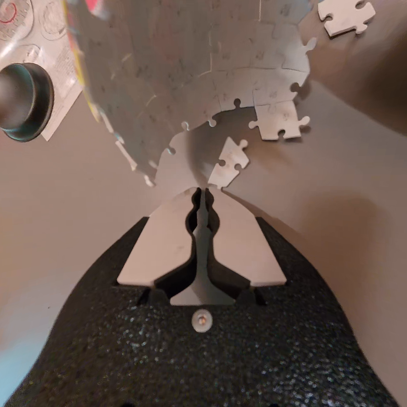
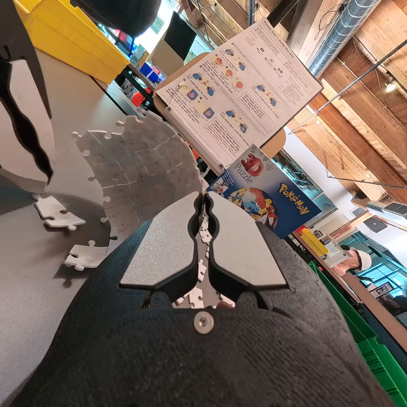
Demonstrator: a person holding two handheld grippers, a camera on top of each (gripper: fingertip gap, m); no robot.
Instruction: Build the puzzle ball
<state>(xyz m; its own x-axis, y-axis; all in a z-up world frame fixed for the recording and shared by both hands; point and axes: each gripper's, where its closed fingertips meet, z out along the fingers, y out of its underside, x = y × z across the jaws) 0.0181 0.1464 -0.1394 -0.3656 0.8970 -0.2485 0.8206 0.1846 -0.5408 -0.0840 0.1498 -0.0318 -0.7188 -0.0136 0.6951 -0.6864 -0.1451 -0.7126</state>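
We see the half-built puzzle ball (image 2: 141, 176), a curved shell standing on edge on the grey counter (image 1: 66, 209). The right claw (image 2: 203, 193) pinches its rim, probably to steady it. The left claw (image 1: 203, 189) is pressed together at a loose piece (image 1: 230, 164); we cannot tell if it grips. A puzzle box (image 2: 266, 198) and instruction sheet (image 2: 237, 88) stand behind, in a workshop.

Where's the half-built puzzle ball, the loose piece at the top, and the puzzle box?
Puzzle ball (image 1: 176, 72), left wrist view, inner grey wall.
Loose piece (image 1: 345, 16), left wrist view, middle.
Puzzle box (image 2: 271, 196), right wrist view, blue front.
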